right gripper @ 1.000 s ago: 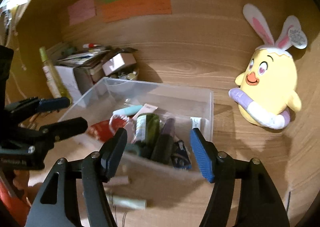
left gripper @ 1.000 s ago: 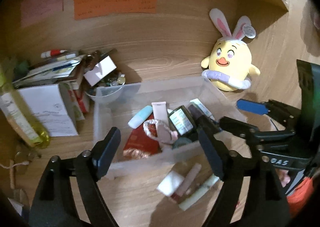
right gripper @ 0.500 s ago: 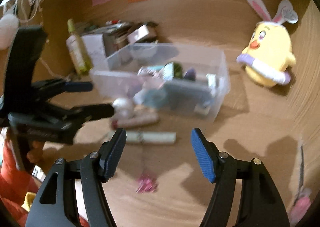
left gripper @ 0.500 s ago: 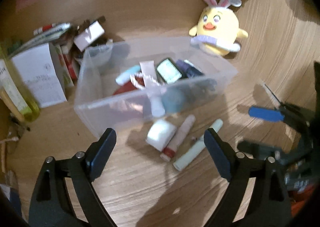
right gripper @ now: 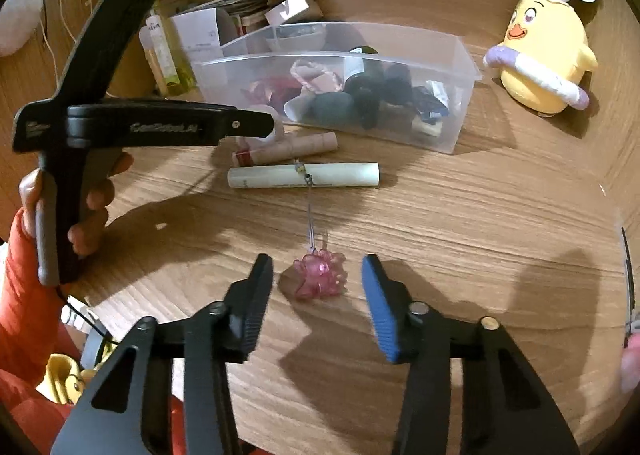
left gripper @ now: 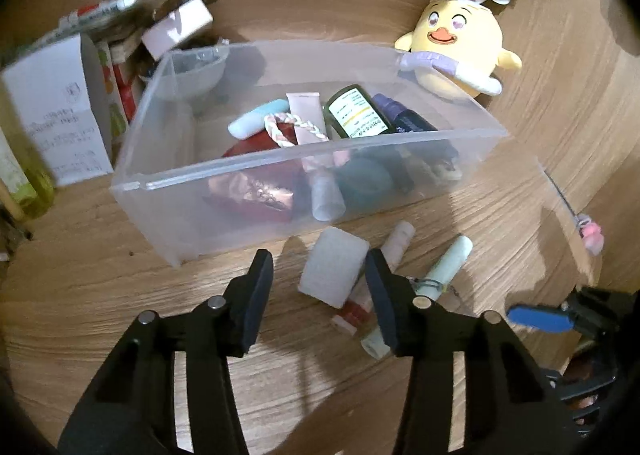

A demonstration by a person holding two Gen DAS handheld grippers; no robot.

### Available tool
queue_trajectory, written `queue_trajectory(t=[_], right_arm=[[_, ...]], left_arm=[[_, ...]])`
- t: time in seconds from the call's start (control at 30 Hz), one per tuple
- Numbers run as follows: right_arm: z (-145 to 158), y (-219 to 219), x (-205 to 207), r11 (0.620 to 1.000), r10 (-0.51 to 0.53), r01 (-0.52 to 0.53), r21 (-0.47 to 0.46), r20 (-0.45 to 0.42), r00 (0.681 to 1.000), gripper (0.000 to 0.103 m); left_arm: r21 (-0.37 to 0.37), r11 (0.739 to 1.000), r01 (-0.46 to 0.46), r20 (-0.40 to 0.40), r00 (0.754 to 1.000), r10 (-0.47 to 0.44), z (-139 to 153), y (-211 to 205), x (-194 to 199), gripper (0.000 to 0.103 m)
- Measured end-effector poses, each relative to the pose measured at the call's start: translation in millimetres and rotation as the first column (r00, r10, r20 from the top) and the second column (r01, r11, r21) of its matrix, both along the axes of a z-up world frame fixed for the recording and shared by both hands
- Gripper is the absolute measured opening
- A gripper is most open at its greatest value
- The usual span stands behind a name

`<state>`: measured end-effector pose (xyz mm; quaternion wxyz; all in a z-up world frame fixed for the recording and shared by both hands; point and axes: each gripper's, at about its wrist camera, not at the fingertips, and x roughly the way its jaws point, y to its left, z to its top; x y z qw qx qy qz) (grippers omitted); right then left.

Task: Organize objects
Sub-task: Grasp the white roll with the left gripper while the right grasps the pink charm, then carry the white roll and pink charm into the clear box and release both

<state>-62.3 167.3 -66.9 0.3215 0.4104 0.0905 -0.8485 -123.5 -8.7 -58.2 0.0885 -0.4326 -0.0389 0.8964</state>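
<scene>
the left gripper (left gripper: 318,279) had its fingers apart around a white jar (left gripper: 333,271), not gripping it, just in front of the clear bin (left gripper: 280,159). the right gripper (right gripper: 318,287) stood spread too, a pink charm (right gripper: 320,274) between its fingers, farther out from the bin. a pale tube (right gripper: 303,175) and a pinkish tube (right gripper: 286,149) lay between charm and bin. a yellow plush chick (right gripper: 544,51) sat right of the bin.

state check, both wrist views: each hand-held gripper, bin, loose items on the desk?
Left hand-held gripper: open, around white block.
Right hand-held gripper: open, around pink charm.
Clear bin: lidless, partly filled.
Pale green tube: lying flat, outside bin.
Pink tube: lying flat, outside bin.
</scene>
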Motion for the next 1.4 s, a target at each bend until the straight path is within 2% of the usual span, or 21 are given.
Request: queue_trajectory(t=[0.07, 0.13, 0.17, 0.33, 0.4, 0.43, 0.63, 0.73, 0.9, 1.13, 1.23, 1.4], right_arm=[[0.1, -2.5, 1.5, 1.000, 0.003, -0.003, 0.018, -0.018, 1.000, 0.028], [-0.6, -3.8, 3.2, 1.000, 0.007, -0.007, 0.023, -0.032, 0.999, 0.024], [-0.7, -4.2, 3.0, 1.000, 0.005, -0.004, 0.026, -0.038, 0.999, 0.020], [1.7, -1.3, -1.2, 1.000, -0.003, 0.003, 0.005, -0.026, 1.000, 0.018], [8.4, 1.7, -5.8, 1.000, -0.006, 0.005, -0.014, -0.023, 1.000, 0.009], [12.3, 2.7, -7.6, 1.000, -0.011, 0.010, -0.020, -0.030, 1.000, 0.008], [32.1, 10.3, -16.2, 0.998, -0.035, 0.031, -0.062, -0.062, 0.997, 0.008], [32.0, 11.2, -16.4, 0.998, -0.016, 0.014, -0.062, -0.039, 0.999, 0.008], [19.8, 8.0, -11.1, 1.000, 0.028, -0.028, -0.014, -0.019, 0.999, 0.020], [3.1, -4.5, -8.3, 0.996, 0.071, -0.070, 0.058, -0.019, 0.997, 0.020], [1.1, -10.2, -5.3, 0.993, 0.080, -0.073, 0.094, -0.068, 0.995, 0.020], [0.7, -9.8, -4.5, 0.994, 0.074, -0.068, 0.082, -0.082, 0.994, 0.019]], left_arm=[[0.015, 1.000, -0.002, 0.005, 1.000, 0.002, -0.8, -2.0, -1.2, 0.030], [0.018, 1.000, -0.003, 0.002, 1.000, 0.003, -0.1, -2.6, 0.1, 0.025], [0.015, 1.000, -0.006, -0.003, 1.000, 0.006, 0.7, -2.7, 1.3, 0.025], [0.003, 1.000, -0.025, -0.042, 0.999, 0.025, 8.6, -4.4, 12.0, 0.025], [-0.004, 0.999, -0.035, -0.062, 0.997, 0.035, 13.5, -5.3, 18.5, 0.025], [-0.003, 0.999, -0.037, -0.072, 0.997, 0.037, 16.2, -6.1, 21.9, 0.025], [-0.002, 0.998, -0.058, -0.131, 0.990, 0.058, 33.5, -10.2, 38.3, 0.025], [-0.001, 0.998, -0.066, -0.158, 0.985, 0.065, 42.5, -12.1, 44.7, 0.025], [-0.010, 0.996, -0.085, -0.197, 0.977, 0.082, 57.4, -14.5, 48.2, 0.025], [-0.017, 0.993, -0.116, -0.228, 0.968, 0.109, 75.6, -24.0, 33.6, 0.025], [-0.025, 0.991, -0.132, -0.230, 0.965, 0.122, 79.6, -28.6, 21.8, 0.025], [-0.036, 0.988, -0.147, -0.196, 0.971, 0.137, 79.5, -34.4, -5.7, 0.025]])
